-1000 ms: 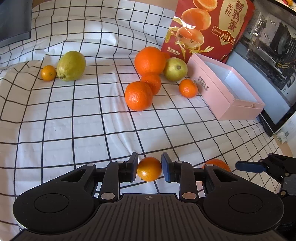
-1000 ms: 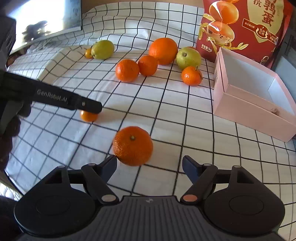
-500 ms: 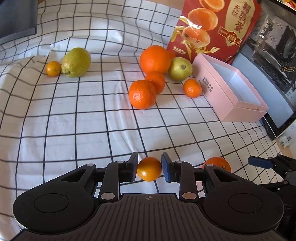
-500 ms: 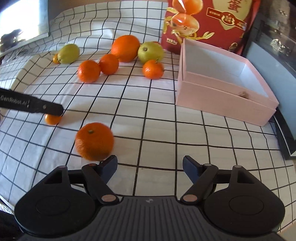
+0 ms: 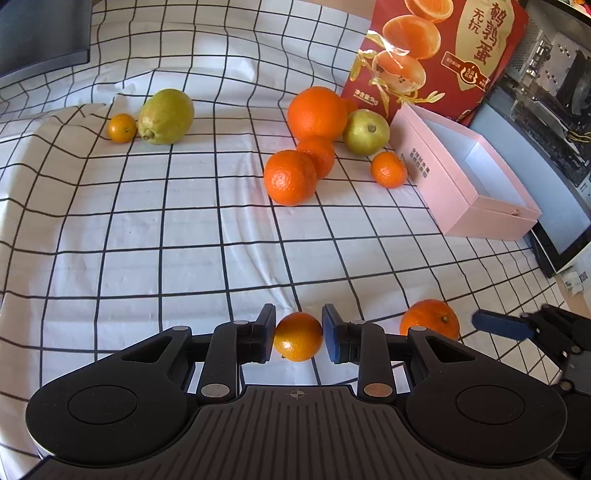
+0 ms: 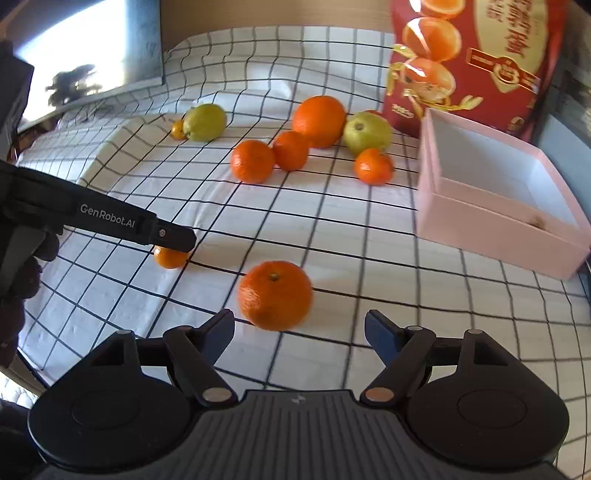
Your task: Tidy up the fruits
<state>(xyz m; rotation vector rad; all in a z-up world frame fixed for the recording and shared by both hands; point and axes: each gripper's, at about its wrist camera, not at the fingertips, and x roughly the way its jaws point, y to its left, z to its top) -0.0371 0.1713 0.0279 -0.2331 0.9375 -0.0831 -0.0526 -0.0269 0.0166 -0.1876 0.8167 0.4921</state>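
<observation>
My left gripper [image 5: 298, 335] is shut on a small kumquat [image 5: 297, 336], held just above the checked cloth; the kumquat also shows in the right wrist view [image 6: 170, 257] under the left finger. My right gripper [image 6: 300, 334] is open, and a mandarin [image 6: 275, 294] lies on the cloth just ahead of its fingers; the mandarin also shows in the left wrist view [image 5: 430, 319]. An open pink box [image 5: 469, 177] stands at the right, also in the right wrist view [image 6: 498, 192]. A cluster of oranges [image 5: 317, 112] and a pear [image 5: 366, 132] lies beside the box.
A second pear [image 5: 166, 116] and another kumquat [image 5: 122, 127] lie at the far left. A red printed bag [image 5: 436, 55] stands behind the box. A monitor [image 5: 565, 225] lies at the right edge, a dark screen [image 5: 40, 33] at the far left.
The left gripper has lifted a little with the kumquat and edged forward. The right gripper swung right, then back left, so the mandarin lies ahead of its open fingers again.
</observation>
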